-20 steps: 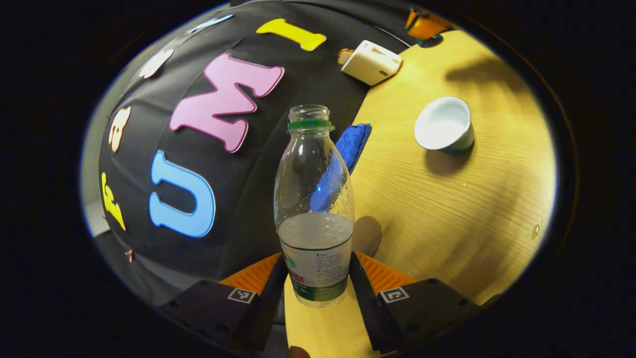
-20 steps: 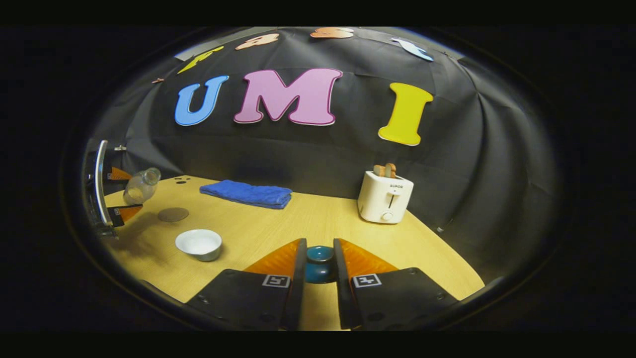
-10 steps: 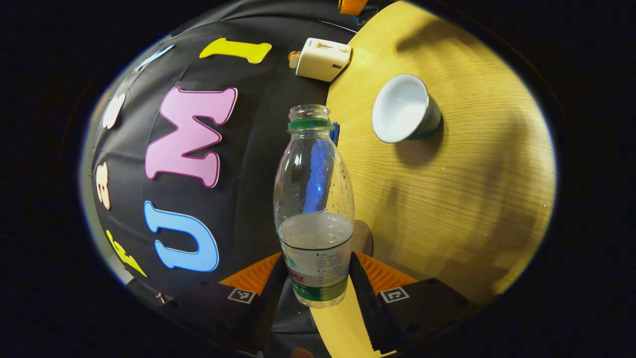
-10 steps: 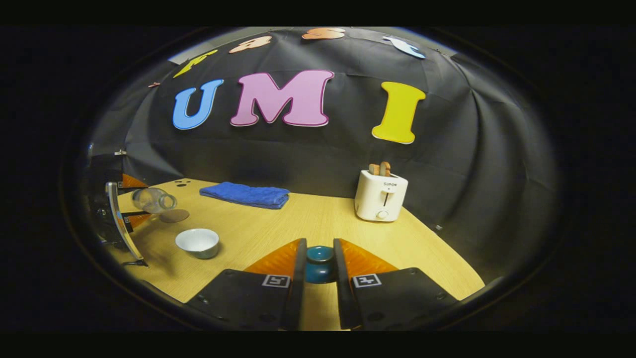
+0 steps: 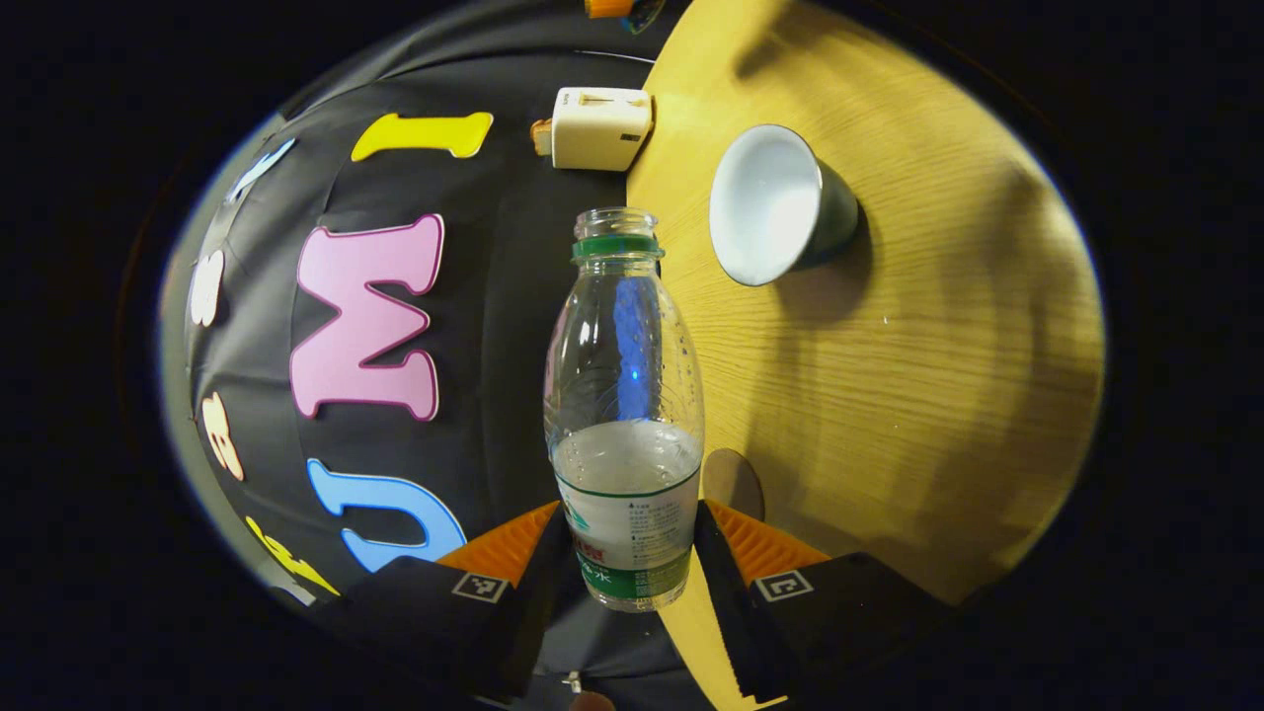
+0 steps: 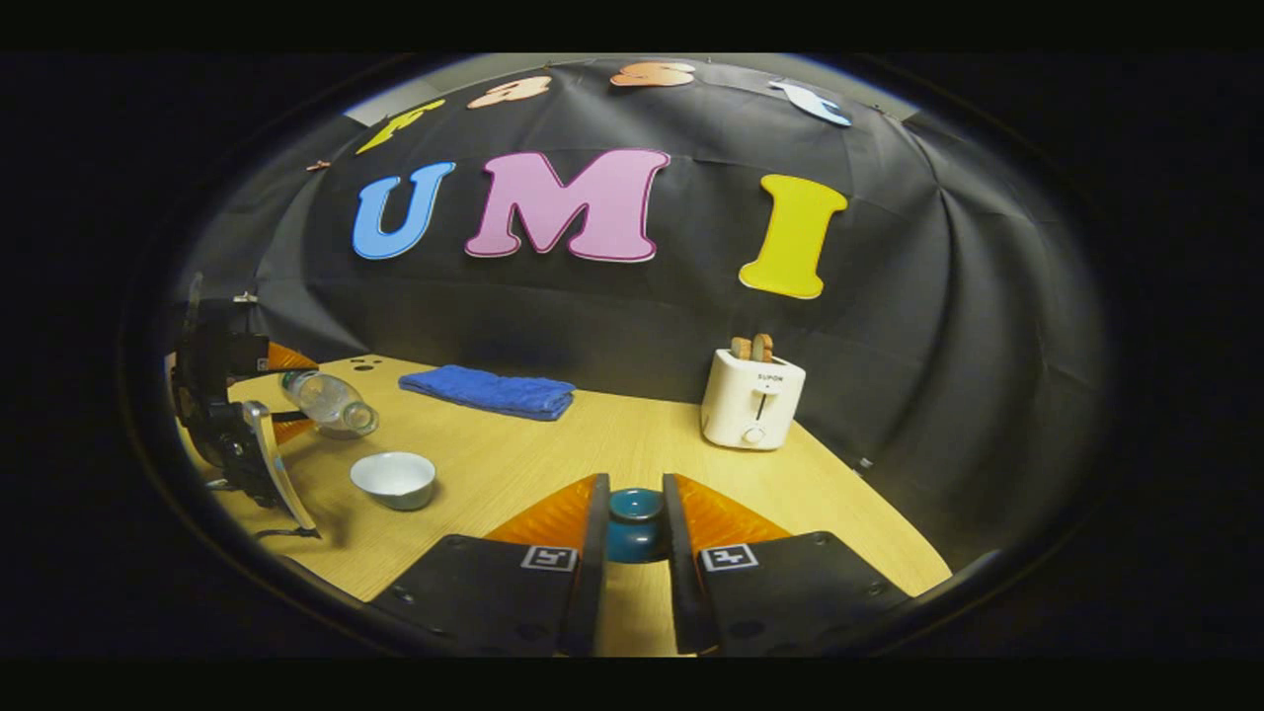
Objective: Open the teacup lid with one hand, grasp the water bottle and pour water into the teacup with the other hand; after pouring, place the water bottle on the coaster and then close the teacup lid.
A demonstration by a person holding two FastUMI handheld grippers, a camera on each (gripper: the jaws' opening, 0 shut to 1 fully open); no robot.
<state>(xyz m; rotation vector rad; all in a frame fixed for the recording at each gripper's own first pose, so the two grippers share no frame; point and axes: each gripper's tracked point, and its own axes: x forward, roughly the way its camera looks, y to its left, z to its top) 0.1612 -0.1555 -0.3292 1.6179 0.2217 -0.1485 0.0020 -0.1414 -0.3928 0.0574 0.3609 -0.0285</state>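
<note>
Left claw (image 5: 630,538), bottom centre of the left gripper view: clamped from both sides on the lower, labelled part of the water bottle (image 5: 624,415). Bottle uncapped, partly filled, neck pointing up the frame toward the teacup (image 5: 775,202). Teacup open, pale inside, at upper right of centre on the wooden surface (image 5: 928,326). Coaster (image 5: 733,482) just right of the bottle's base, partly hidden behind it. Toaster (image 5: 600,126) at top centre, by the surface's edge.

Right claw (image 6: 633,528), bottom centre of the right gripper view: narrow, closed on the dark blue teacup lid (image 6: 634,520), held above the surface (image 6: 612,449). At far left of this view, left claw (image 6: 281,410) with the bottle (image 6: 329,403) tipped over, mouth pointing down-right above the teacup (image 6: 394,479), at lower left. Blue towel (image 6: 489,391) left of centre at the back edge; toaster (image 6: 751,397) right of centre.
</note>
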